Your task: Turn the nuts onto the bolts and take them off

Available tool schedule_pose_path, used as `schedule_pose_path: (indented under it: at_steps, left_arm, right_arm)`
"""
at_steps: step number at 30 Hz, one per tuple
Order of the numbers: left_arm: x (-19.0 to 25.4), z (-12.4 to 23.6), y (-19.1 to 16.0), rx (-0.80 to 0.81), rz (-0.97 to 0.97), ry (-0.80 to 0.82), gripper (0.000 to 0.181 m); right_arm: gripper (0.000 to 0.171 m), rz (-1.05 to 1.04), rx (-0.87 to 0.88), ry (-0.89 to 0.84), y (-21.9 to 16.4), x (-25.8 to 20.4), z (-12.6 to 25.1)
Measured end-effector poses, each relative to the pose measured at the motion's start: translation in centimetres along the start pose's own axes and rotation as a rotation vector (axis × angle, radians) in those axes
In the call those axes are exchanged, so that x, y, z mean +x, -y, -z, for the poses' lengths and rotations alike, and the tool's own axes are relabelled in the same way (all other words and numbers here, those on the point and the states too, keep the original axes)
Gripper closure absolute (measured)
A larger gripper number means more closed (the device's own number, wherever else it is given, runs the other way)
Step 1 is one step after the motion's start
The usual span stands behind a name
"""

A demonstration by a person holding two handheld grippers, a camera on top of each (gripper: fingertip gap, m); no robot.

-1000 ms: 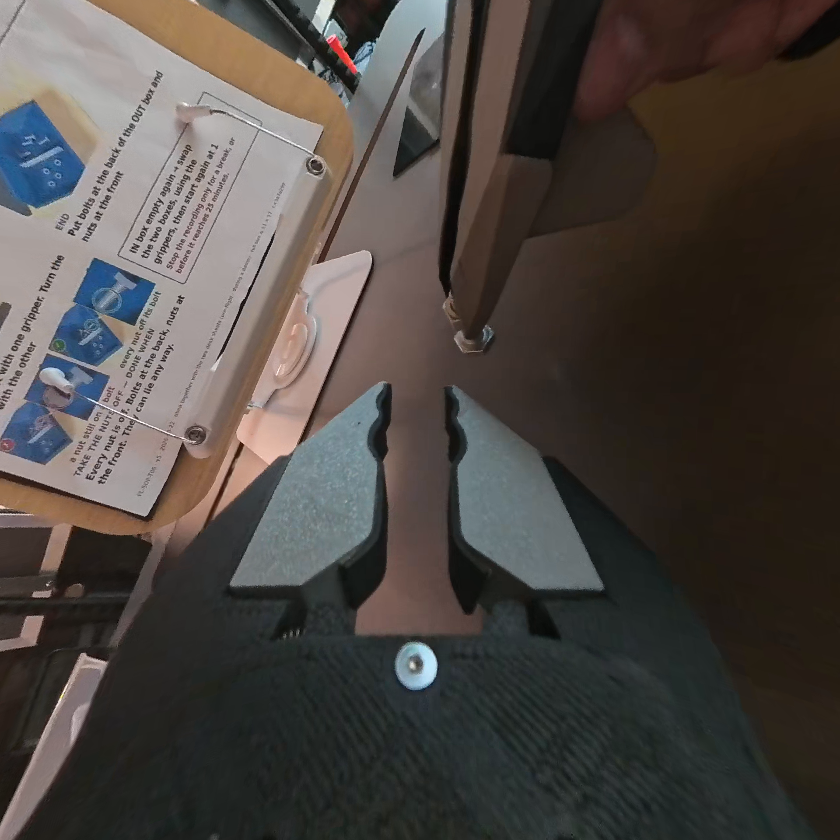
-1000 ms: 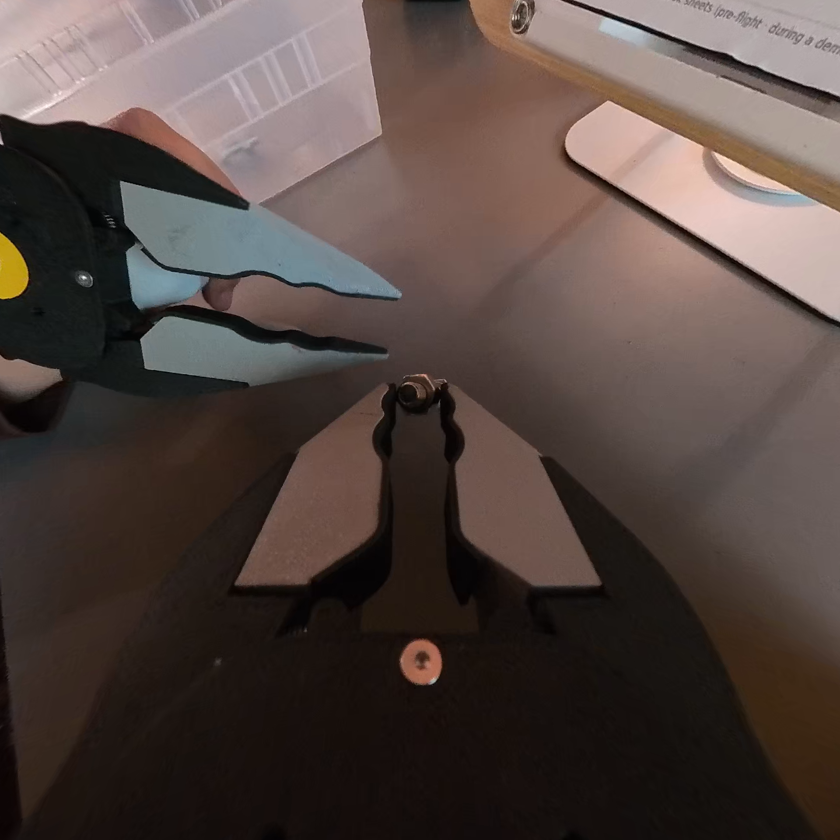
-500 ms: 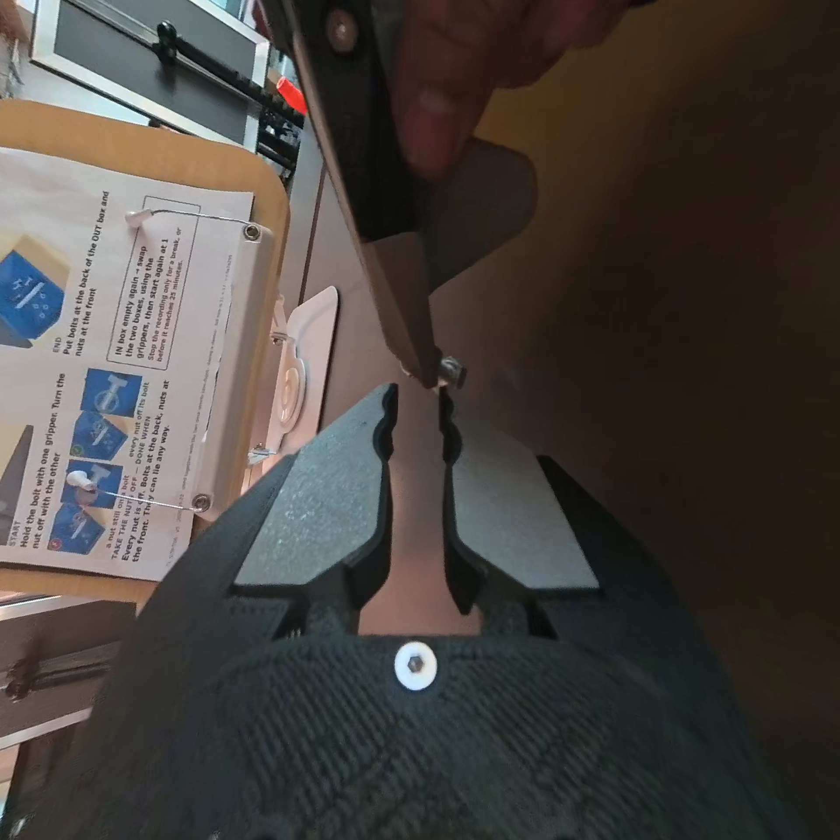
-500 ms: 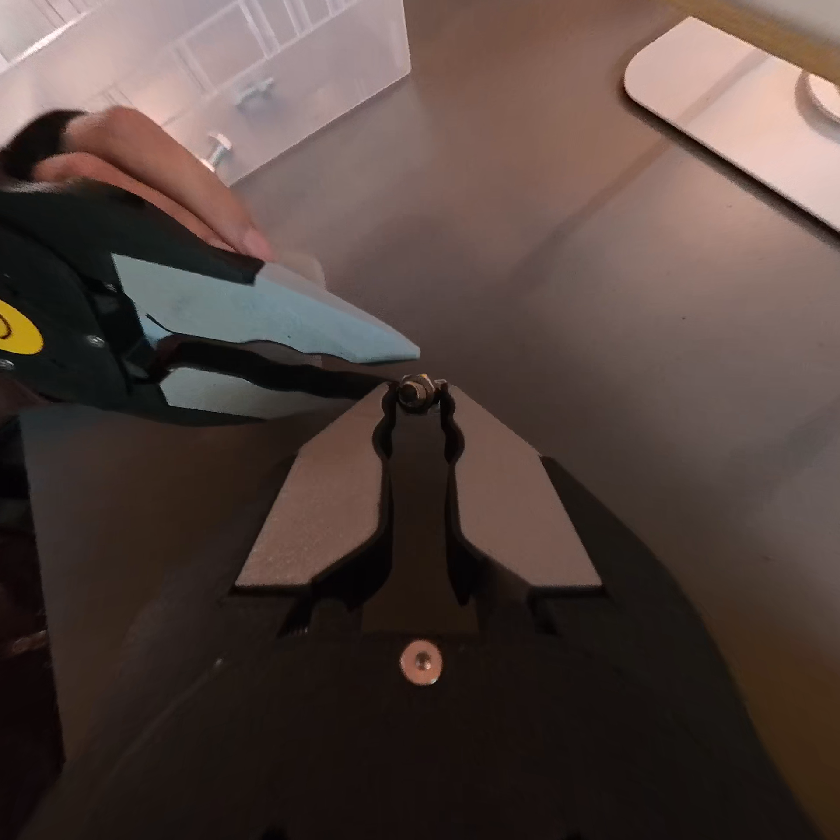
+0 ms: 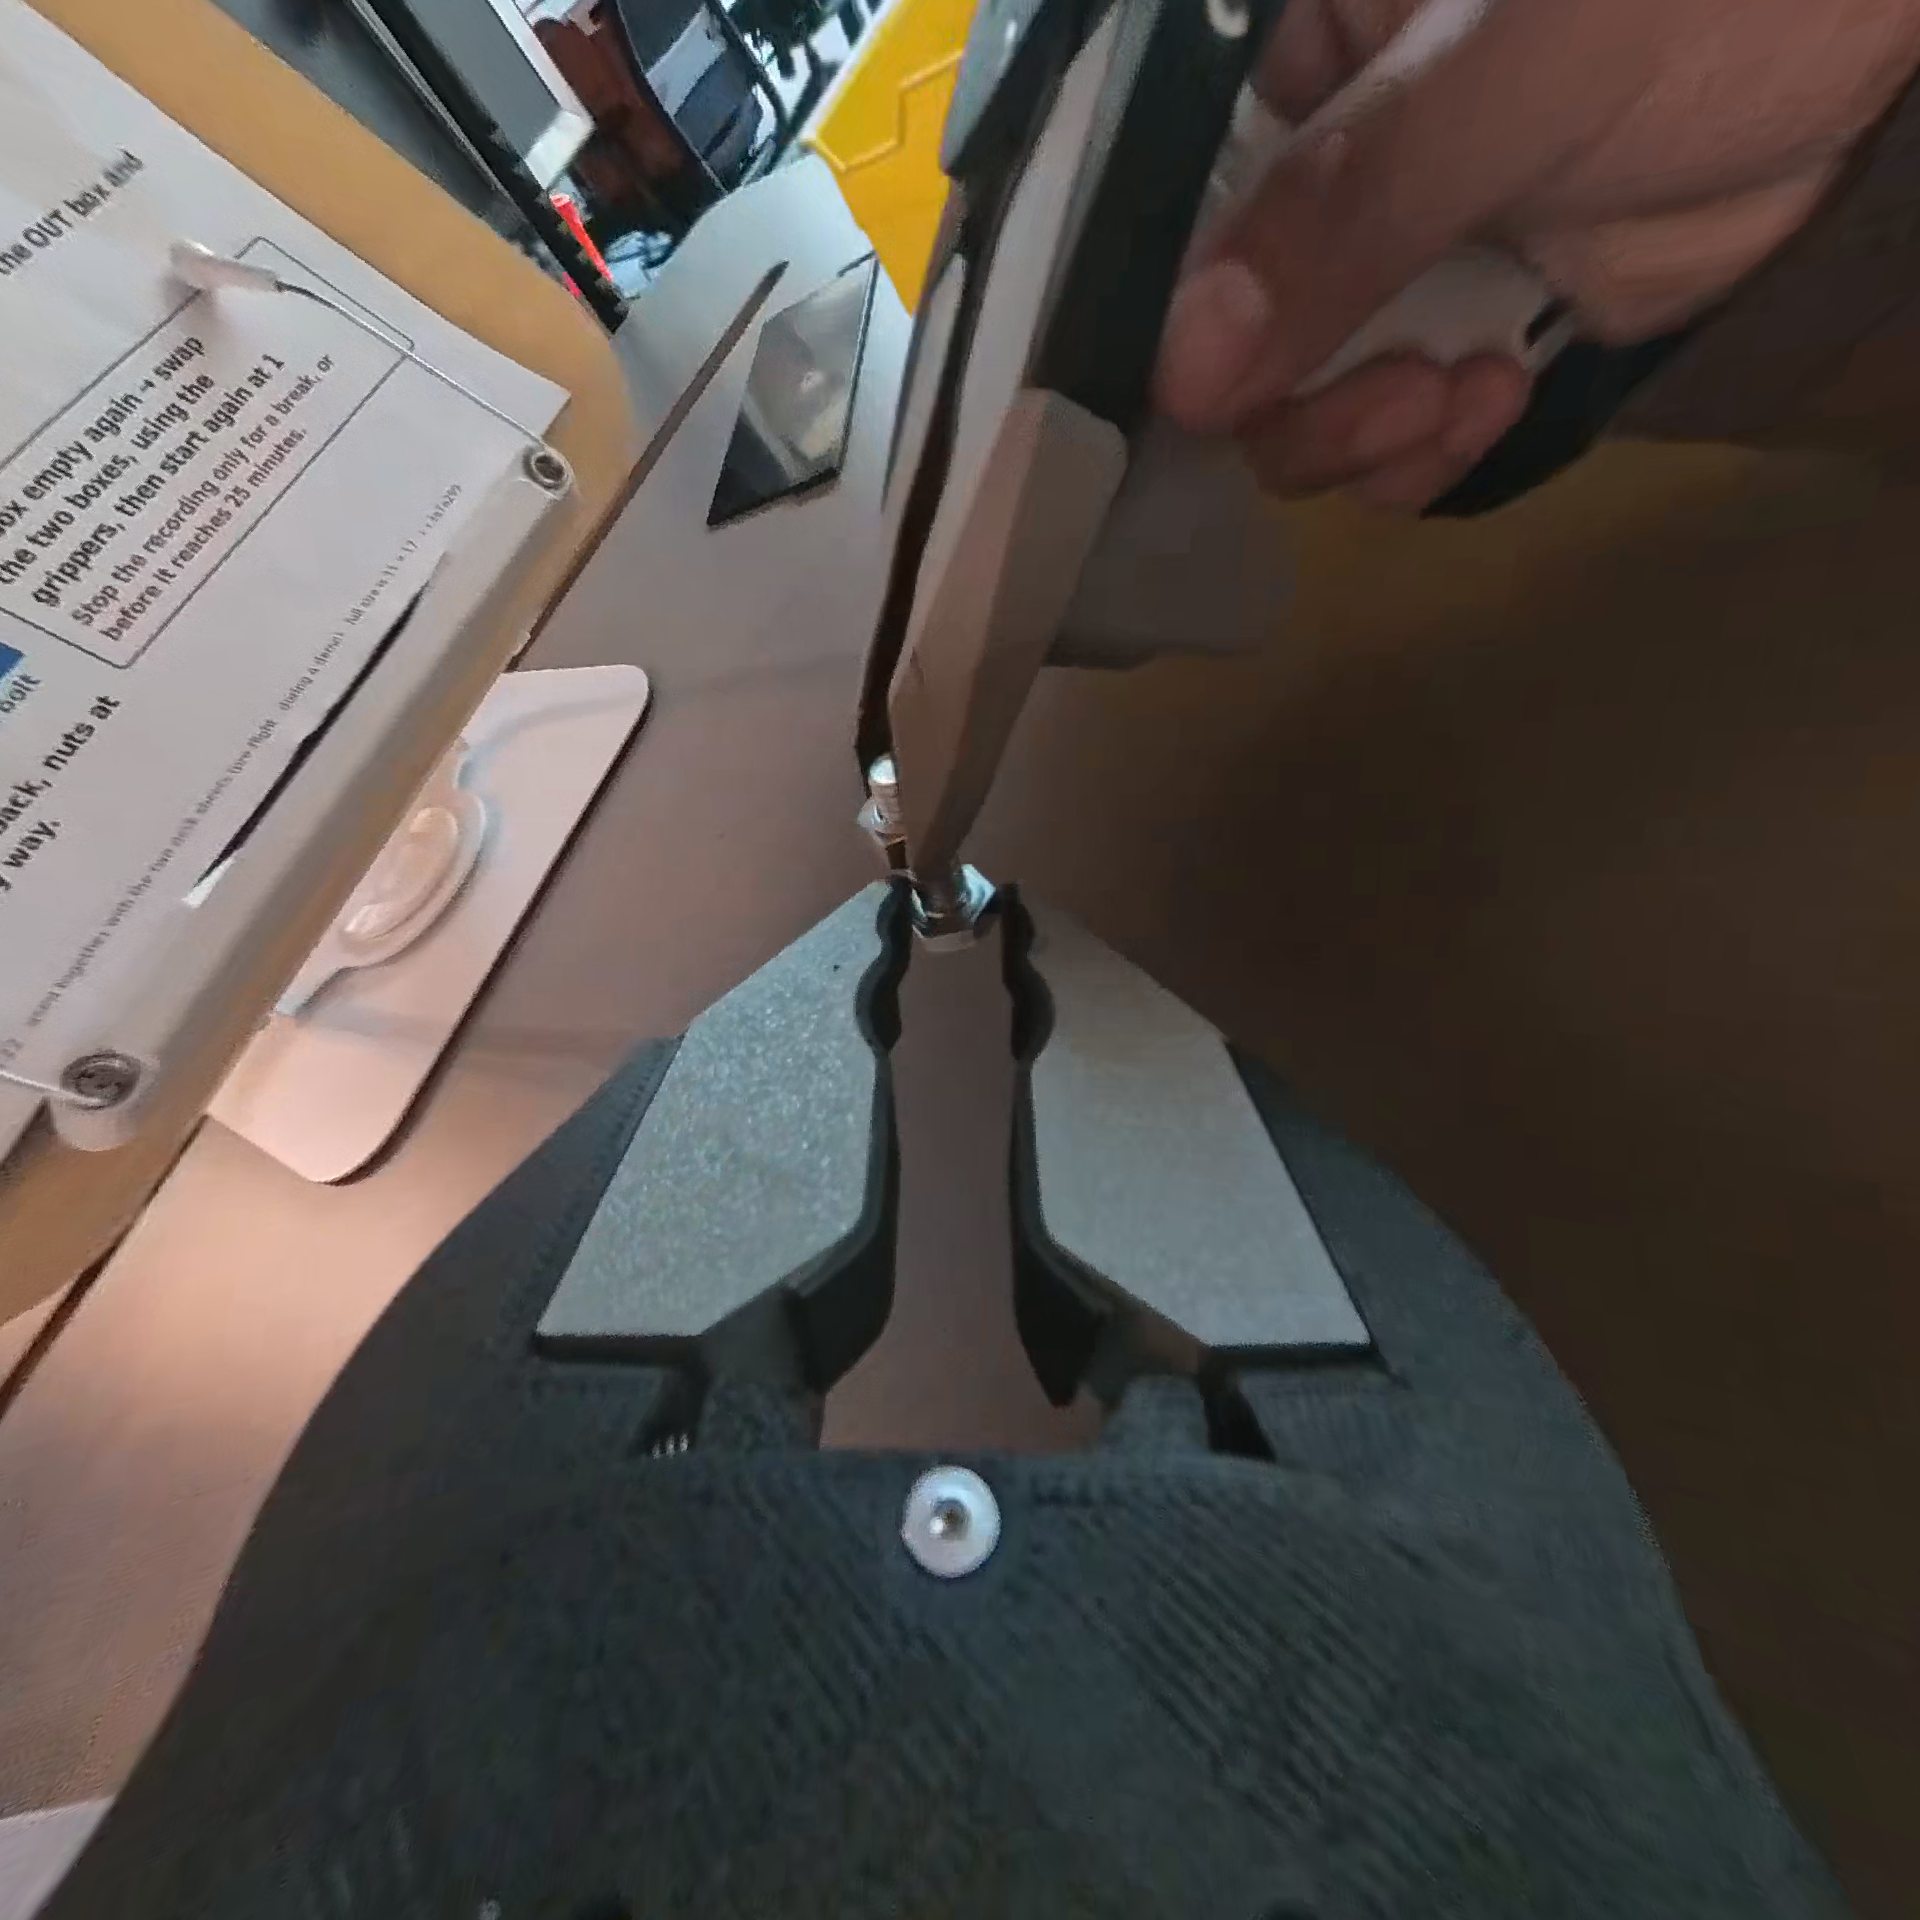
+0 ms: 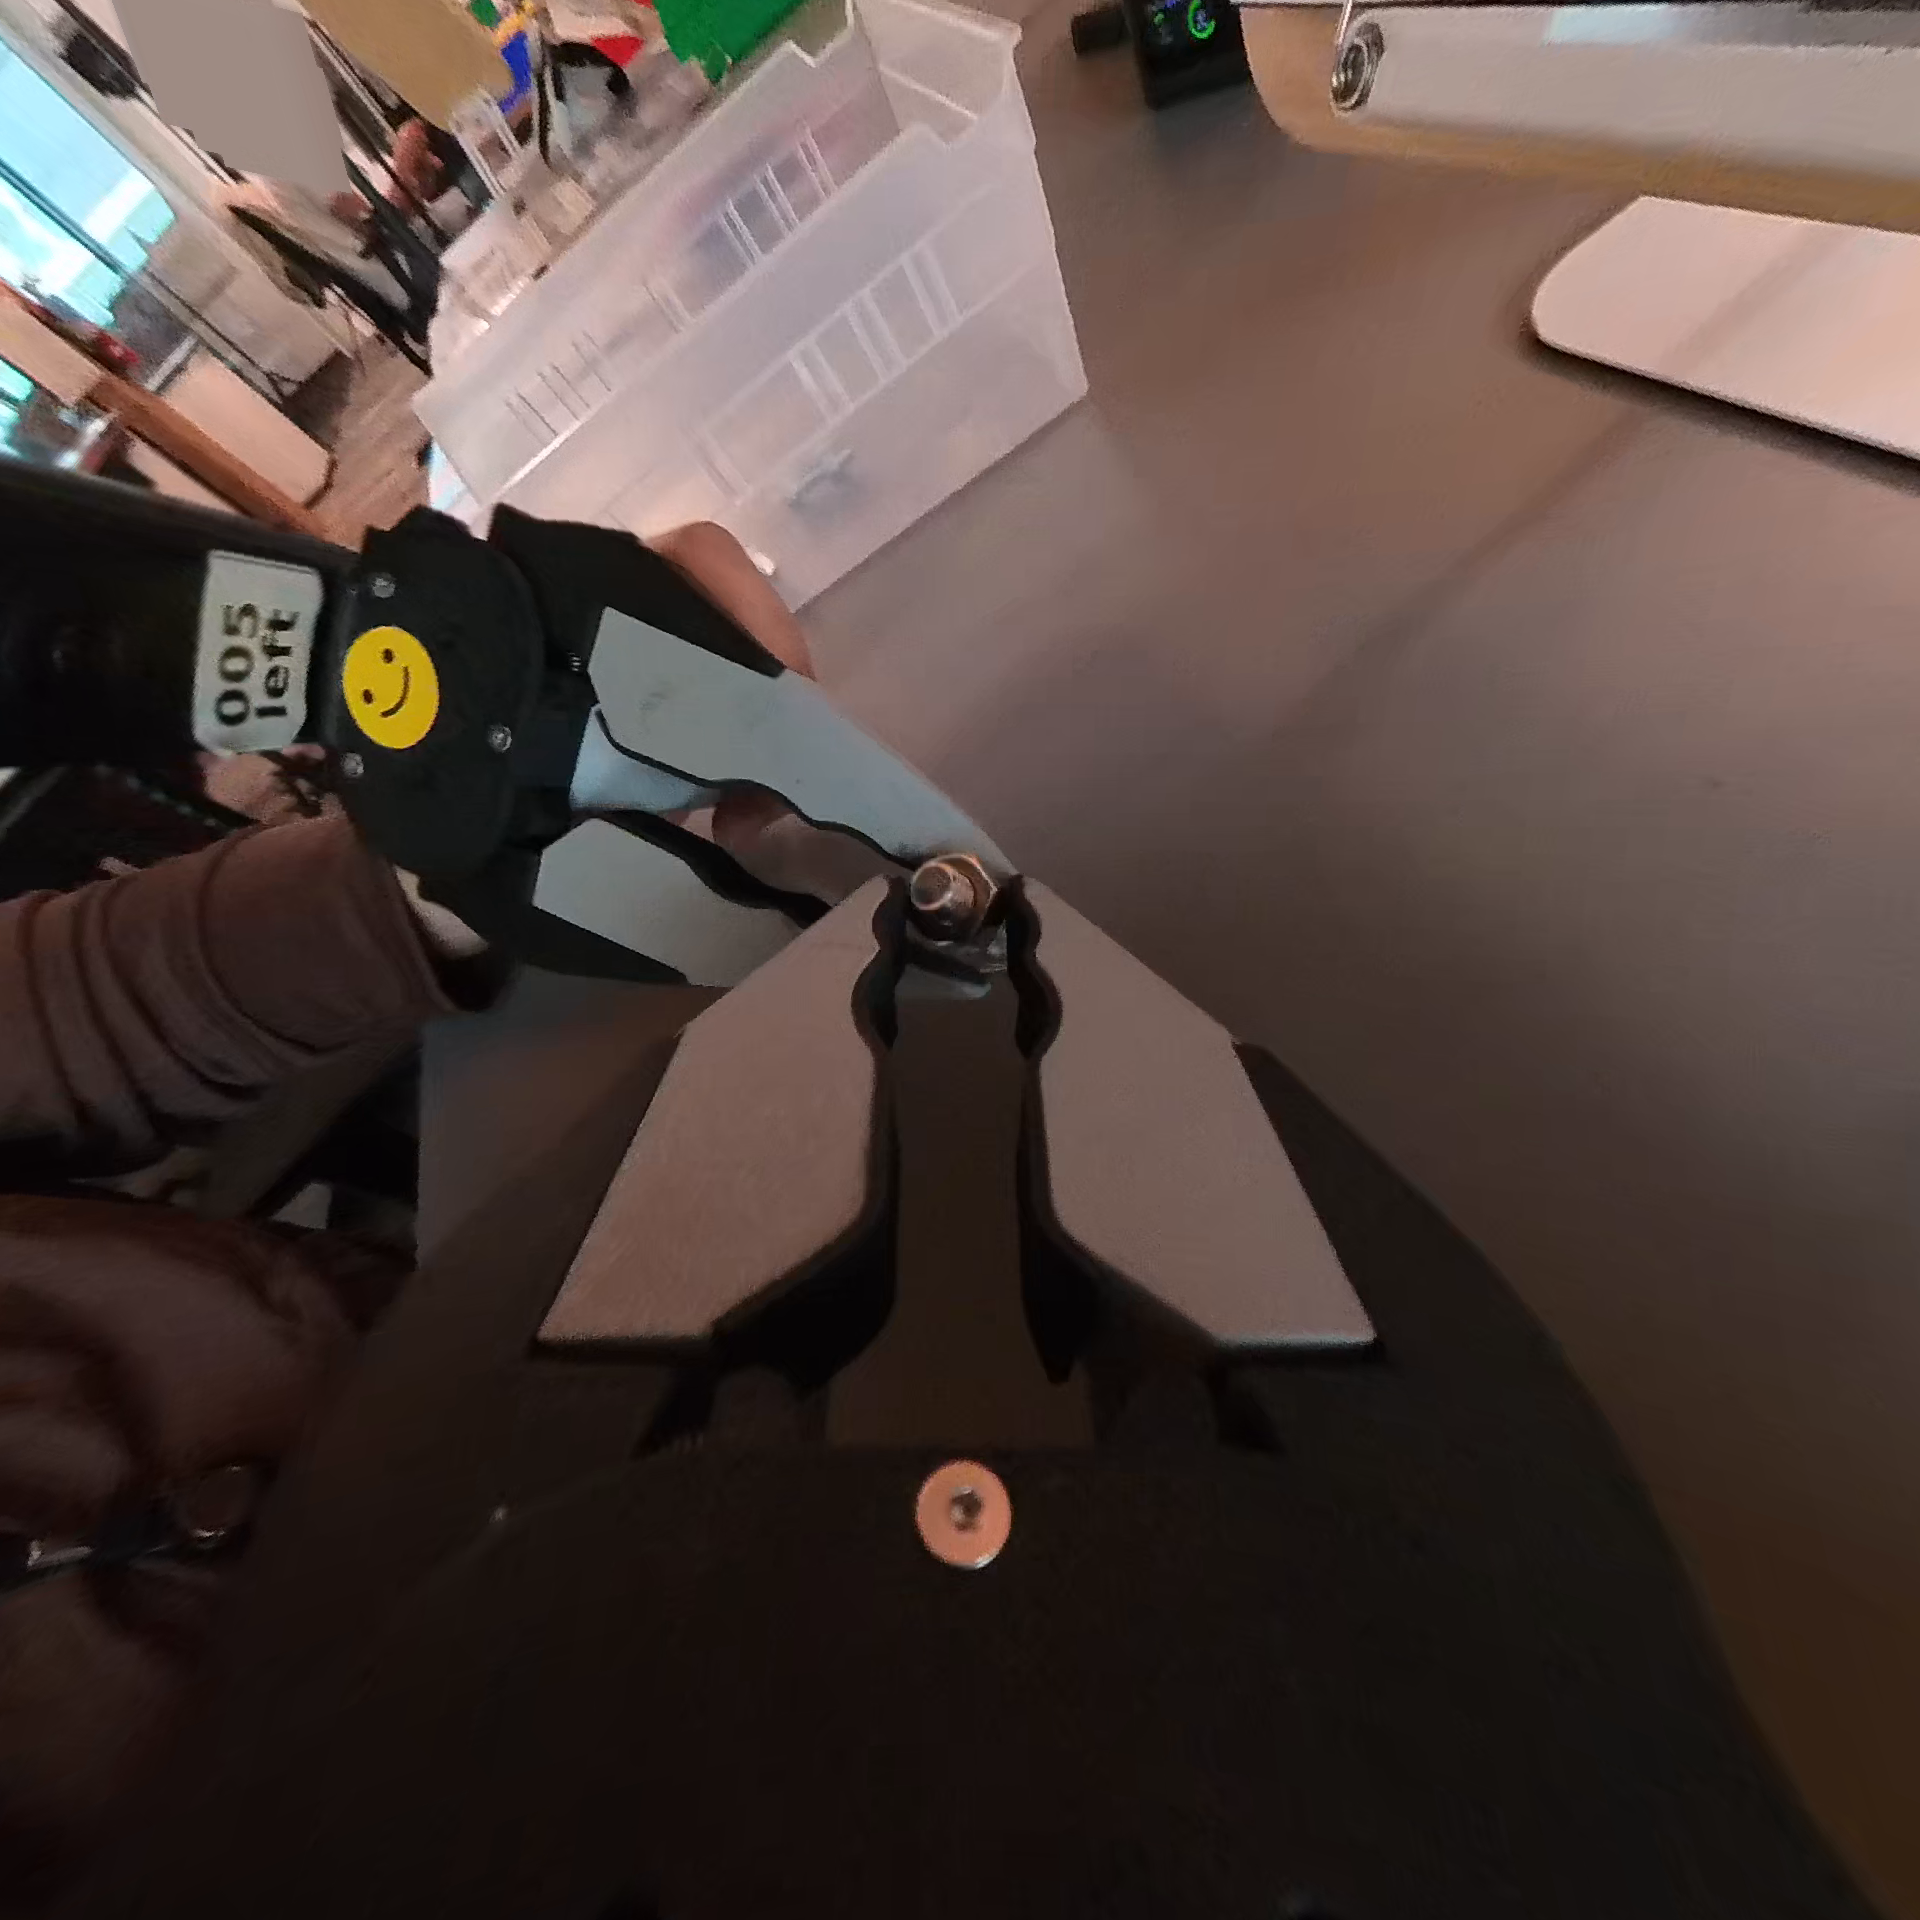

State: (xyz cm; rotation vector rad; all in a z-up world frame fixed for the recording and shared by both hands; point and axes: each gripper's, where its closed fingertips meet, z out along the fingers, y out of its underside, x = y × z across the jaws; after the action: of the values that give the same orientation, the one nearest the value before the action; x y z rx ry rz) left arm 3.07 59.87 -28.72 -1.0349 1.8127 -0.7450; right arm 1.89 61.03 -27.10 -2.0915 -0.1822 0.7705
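Note:
A small steel bolt (image 6: 938, 888) with a nut (image 6: 975, 896) on it is held above the grey table (image 6: 1455, 831). My right gripper (image 6: 951, 920) is shut on the bolt. In the left wrist view the right gripper's finger (image 5: 966, 665) comes down from above. The bolt (image 5: 883, 779) sticks out at both sides of its tip. My left gripper (image 5: 951, 920) meets it head-on. Its jaws sit narrowly around the nut (image 5: 954, 914), gripping it at the very tips. The left gripper's upper finger (image 6: 790, 748) reaches the nut from the left; its lower fingertip is hidden.
A wooden clipboard stand with an instruction sheet (image 5: 260, 520) and its white base (image 5: 468, 883) stands close on the left. A clear plastic bin (image 6: 779, 343) holding small metal parts stands behind the left gripper. A small device with a lit screen (image 6: 1184, 42) stands at the back. Less than 4 cm separates the two grippers' tips.
My left gripper moved in from a short way off, narrowed its jaws and now holds the nut. It also rolled about its axis, one way then back. The right gripper kept the bolt.

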Motion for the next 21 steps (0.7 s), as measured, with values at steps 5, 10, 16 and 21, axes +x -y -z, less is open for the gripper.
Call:
schedule_pose_path:
  at_steps: [5, 10, 16, 21]
  left_arm:
    - [0.0, 0.3, 0.6, 0.043, 0.097, -0.035, 0.167]
    - [-0.4, 0.9, 1.5, 0.106, 0.213, -0.082, 0.167]
    - [-0.6, 1.3, 1.7, 0.133, 0.311, -0.134, 0.174]
    - [-0.7, 1.0, 1.4, 0.123, 0.357, -0.138, 0.169]
  right_arm:
    - [0.155, 0.003, 0.022, 0.028, 0.4, -0.5, 0.2]
    - [0.155, -0.024, 0.056, 0.056, 0.9, -0.6, 0.6]
    - [0.155, -0.045, 0.064, 0.087, 0.9, -0.9, 0.5]
    - [0.155, -0.054, 0.088, 0.078, 1.2, -0.7, 0.5]
